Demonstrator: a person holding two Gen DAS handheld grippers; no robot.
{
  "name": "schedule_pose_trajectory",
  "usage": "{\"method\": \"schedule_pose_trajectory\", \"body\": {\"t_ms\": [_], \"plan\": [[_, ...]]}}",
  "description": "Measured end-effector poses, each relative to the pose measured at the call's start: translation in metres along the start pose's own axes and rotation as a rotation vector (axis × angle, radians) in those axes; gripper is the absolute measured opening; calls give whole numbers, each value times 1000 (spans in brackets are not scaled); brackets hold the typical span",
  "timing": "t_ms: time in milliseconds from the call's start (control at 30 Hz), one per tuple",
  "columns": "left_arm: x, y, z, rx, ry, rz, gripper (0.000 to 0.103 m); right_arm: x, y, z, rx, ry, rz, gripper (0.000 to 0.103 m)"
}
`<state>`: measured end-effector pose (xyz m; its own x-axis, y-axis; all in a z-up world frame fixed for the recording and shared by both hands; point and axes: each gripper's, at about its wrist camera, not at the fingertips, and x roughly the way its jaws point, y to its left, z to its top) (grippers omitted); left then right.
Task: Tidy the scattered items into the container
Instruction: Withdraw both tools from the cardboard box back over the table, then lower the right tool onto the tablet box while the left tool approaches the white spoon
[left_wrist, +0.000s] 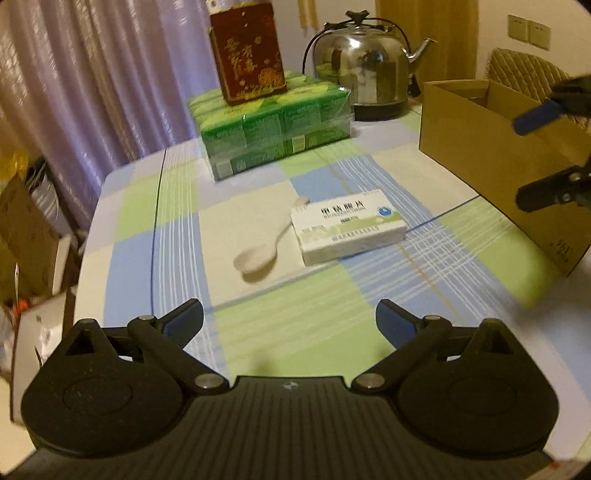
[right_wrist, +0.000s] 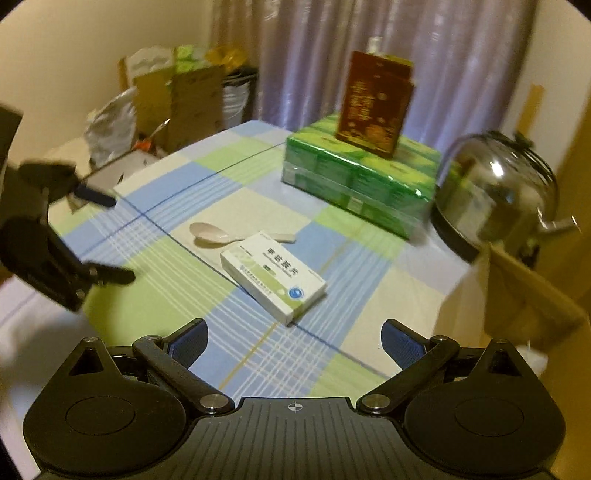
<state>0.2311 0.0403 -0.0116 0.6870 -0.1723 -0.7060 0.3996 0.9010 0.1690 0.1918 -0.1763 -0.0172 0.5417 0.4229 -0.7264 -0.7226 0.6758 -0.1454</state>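
Observation:
A white medicine box (left_wrist: 349, 227) (right_wrist: 275, 275) lies flat in the middle of the checked tablecloth. A white plastic spoon (left_wrist: 264, 247) (right_wrist: 218, 234) rests against its far-left side. An open cardboard box (left_wrist: 495, 155) (right_wrist: 517, 295) stands at the table's right side. My left gripper (left_wrist: 290, 319) (right_wrist: 110, 236) hovers open above the cloth, short of the spoon and medicine box, with nothing between its fingers. My right gripper (right_wrist: 295, 338) (left_wrist: 528, 164) is open too, near the cardboard box, aimed at the medicine box from the other side.
A green wrapped multipack (left_wrist: 273, 125) (right_wrist: 358, 181) sits at the back with a dark red carton (left_wrist: 249, 51) (right_wrist: 375, 103) upright on it. A steel kettle (left_wrist: 365, 66) (right_wrist: 498, 192) stands beside it. Bags and boxes (right_wrist: 177, 99) crowd the floor past the table edge.

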Motion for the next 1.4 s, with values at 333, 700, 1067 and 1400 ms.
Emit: {"method": "schedule_pose_trajectory", "body": {"t_ms": [333,700,1067,1400], "plan": [[33,21,9,228,21,-30,97,53,7,29,-251,60,93,98],[72,21,7,429,90,-57,93,103,8,36,-406,147,164,98],[92,28,15,510,99,-84,93,137,4,44,-554,187,194,98],[106,40,29,507,108,-116,93,162,3,46,-605,228,219,98]]}}
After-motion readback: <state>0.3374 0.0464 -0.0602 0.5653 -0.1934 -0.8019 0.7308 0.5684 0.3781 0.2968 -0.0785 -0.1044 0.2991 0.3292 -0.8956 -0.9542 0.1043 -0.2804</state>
